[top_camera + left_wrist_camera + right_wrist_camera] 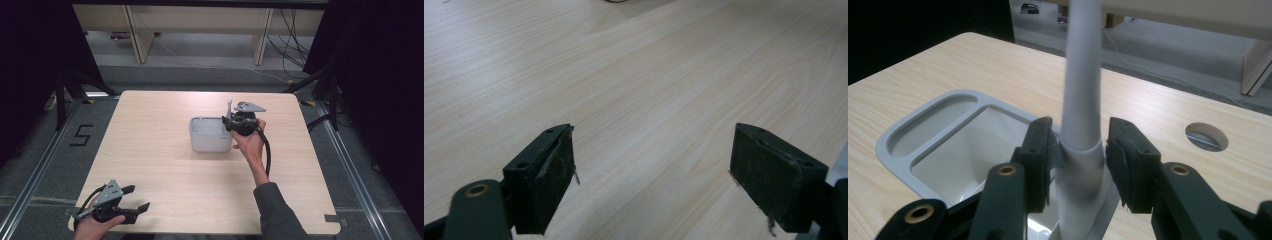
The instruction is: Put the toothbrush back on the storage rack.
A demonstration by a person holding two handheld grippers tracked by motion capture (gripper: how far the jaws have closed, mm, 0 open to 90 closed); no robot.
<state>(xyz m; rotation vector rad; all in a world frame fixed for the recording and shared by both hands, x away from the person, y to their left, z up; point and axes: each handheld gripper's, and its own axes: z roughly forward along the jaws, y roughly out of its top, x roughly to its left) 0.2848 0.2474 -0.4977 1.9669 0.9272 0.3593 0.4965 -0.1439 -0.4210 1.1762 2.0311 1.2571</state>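
A small grey sink basin point(210, 143) stands a little right of the table's middle, with an upright pale faucet point(230, 107) at its right rim. My right gripper point(229, 123) reaches in from the right at that rim. In the right gripper view its jaws sit on both sides of the faucet point(1082, 75) at the base collar, and the right gripper point(1080, 150) looks shut on it. The basin point(898, 162) has a shallow side recess and a deeper bowl. My left gripper point(138, 198) rests at the near left corner, and the left gripper point(651, 165) is open over bare wood.
The light wooden table point(165, 170) has a round cable hole point(1206, 136) beyond the faucet. Dark curtains flank both sides. Wooden table legs and loose cables stand on the floor past the far edge. A floor mark "5" point(81, 135) lies left of the table.
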